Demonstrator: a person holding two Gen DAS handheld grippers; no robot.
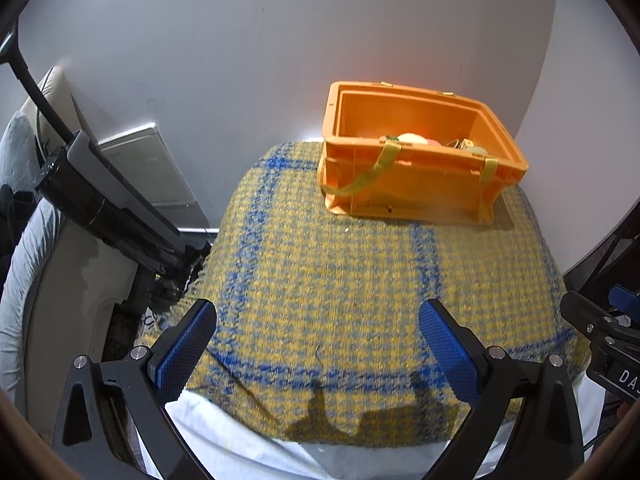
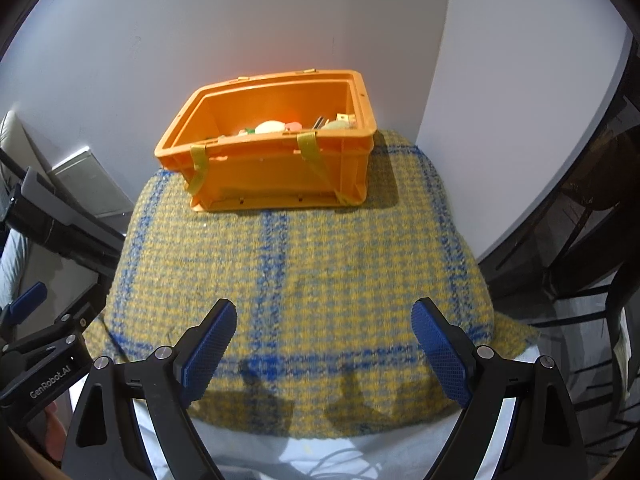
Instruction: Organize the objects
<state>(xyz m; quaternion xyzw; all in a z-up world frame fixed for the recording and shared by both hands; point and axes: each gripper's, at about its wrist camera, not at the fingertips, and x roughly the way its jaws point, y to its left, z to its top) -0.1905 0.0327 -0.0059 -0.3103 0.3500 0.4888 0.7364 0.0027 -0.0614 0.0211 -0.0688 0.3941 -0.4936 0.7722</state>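
An orange plastic crate with yellow straps stands at the far side of a yellow-and-blue woven cloth, against the white wall. Several small items lie inside it, pale round ones among them. My left gripper hovers open over the near part of the cloth, nothing between its blue pads. My right gripper is open and empty too, also over the cloth's near edge. Each gripper shows at the side of the other's view.
White fabric lies under the cloth at the near edge. Left of the table are a dark stand, a grey flat panel and a light sofa. Dark chair frames stand to the right.
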